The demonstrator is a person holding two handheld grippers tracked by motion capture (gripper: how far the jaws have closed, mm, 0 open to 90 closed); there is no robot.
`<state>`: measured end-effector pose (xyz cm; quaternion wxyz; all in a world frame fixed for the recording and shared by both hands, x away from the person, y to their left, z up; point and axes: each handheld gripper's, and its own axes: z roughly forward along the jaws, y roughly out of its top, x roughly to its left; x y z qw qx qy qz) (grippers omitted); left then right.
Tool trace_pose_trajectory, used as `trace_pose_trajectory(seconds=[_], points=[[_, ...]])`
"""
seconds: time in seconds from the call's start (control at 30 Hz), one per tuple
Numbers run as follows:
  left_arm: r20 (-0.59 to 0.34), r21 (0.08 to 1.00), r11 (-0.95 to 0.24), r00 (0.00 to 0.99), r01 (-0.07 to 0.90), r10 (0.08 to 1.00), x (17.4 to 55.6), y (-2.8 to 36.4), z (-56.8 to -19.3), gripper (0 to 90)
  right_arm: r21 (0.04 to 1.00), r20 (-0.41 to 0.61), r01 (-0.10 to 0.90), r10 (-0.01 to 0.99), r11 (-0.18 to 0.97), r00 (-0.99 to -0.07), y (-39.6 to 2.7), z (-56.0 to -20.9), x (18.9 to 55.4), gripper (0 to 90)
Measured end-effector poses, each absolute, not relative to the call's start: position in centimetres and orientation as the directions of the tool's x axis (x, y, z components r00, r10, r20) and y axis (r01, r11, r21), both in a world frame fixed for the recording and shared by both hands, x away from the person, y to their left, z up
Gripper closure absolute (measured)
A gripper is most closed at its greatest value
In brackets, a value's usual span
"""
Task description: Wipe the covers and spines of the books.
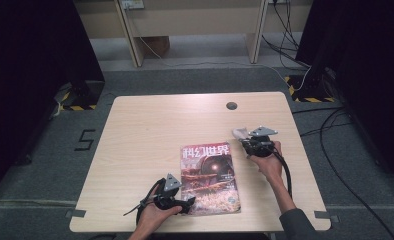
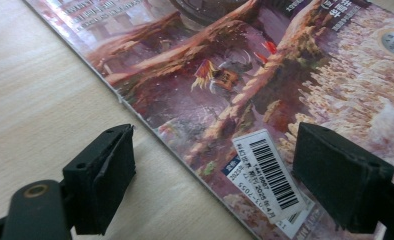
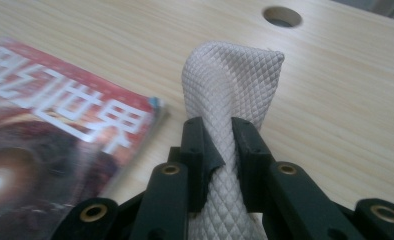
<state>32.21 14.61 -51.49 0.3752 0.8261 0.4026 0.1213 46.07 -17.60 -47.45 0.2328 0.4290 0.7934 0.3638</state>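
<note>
- The white cloth with a diamond pattern is pinched in the right hand-held gripper, near the right edge of the surface and a little closer to the far edge than the magazine.
- In the right gripper view the two black jaws are clenched on the middle of the cloth. Its free end stands up above them and folds over at the top, so its long axis runs along the jaws, away from the hand.
- The magazine lies flat and closed, cover up, near the front edge of the surface, about in the middle. Its long axis runs from the front edge toward the far edge, with the title at the far end.
- The left hand-held gripper is at the front left corner of the magazine. In the left gripper view its jaws are spread apart and grasp nothing: one jaw is over the bare wood, the other over the cover beside the barcode sticker, and the spine edge runs between them.
- My judgement: picking up the cloth is done. Steadying the magazine is not yet done, and wiping the cover probably remains, since the cloth is apart from the magazine.
- A round hole is in the surface near the far edge.
</note>
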Motion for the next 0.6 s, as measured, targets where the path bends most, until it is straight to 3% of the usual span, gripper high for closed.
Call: trace_pose_trajectory(seconds=[0.13, 0.33, 0.6], points=[[-0.105, 0.719, -0.399, 0.656, 0.569, 0.747, 32.1, 14.5, -51.5, 16.2, 0.787, -0.050, 0.477, 0.811, 0.391, -0.582, -15.7, -46.9, 45.4, 77.7], [-0.106, 0.724, -0.399, 0.662, 0.563, 0.742, 31.6, 14.3, -51.4, 26.4, 0.764, -0.063, 0.447, 0.743, 0.466, -0.666, -12.3, -47.6, 44.4, 77.4], [-0.060, 0.731, -0.438, 0.688, 0.524, 0.723, 30.5, 13.0, -51.2, 27.0, 0.712, -0.095, 0.440, 0.697, 0.546, -0.711, -10.7, -48.9, 43.7, 77.0]])
